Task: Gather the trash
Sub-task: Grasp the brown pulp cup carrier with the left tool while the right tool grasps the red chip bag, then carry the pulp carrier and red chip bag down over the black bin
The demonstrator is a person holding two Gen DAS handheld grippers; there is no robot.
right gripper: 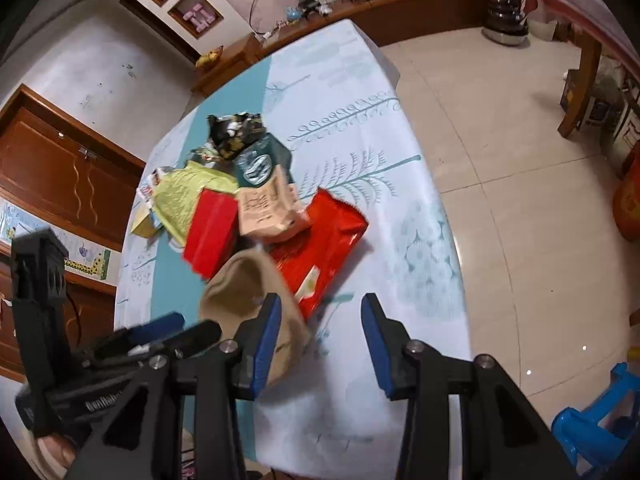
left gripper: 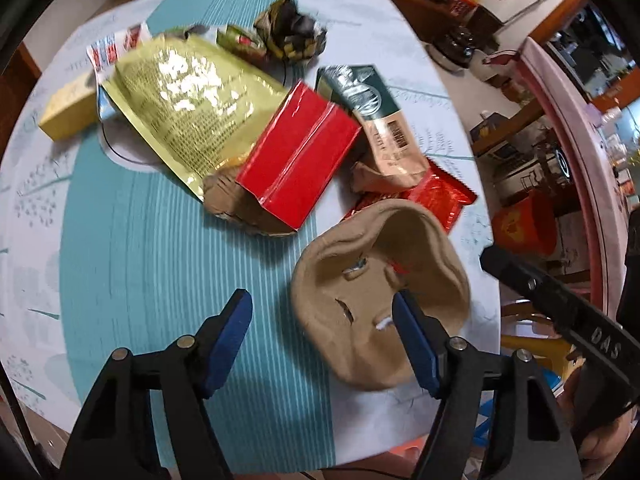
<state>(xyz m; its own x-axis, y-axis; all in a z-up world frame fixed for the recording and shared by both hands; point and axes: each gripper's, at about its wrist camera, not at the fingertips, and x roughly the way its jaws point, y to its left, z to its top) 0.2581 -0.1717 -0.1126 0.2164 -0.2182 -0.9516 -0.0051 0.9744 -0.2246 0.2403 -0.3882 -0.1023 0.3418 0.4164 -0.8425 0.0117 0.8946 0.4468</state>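
A heap of packaging litter lies on a table under a pale cloth with a teal stripe and printed leaf shapes (left gripper: pixel 132 240). In the left wrist view the left gripper (left gripper: pixel 322 346) hangs over the near edge with its blue-padded jaws apart and nothing between them; its right pad stands in front of a crumpled tan paper bag (left gripper: pixel 372 276) whose mouth gapes upward, though whether it touches the bag cannot be told. Beyond the bag sit a glossy red foil carton (left gripper: pixel 298 160), a wide gold foil pouch covered in small print (left gripper: pixel 188 104), a green-and-beige coffee sachet with a barcode (left gripper: pixel 376 120), a flat red crinkled wrapper (left gripper: pixel 440 196), a dark crumpled wrapper wad (left gripper: pixel 290 32) and a small yellow box (left gripper: pixel 68 110). This view alone shows the yellow box whole.

The right wrist view shows the right gripper (right gripper: pixel 320 340), jaws also apart and empty, over bare cloth just right of the tan bag (right gripper: pixel 236 284). Only here does the red wrapper (right gripper: pixel 320 236) appear at full length, along with the tiled floor (right gripper: pixel 500 160) and a blue plastic stool (right gripper: pixel 596 432). The left gripper's black body sits at this view's lower left.
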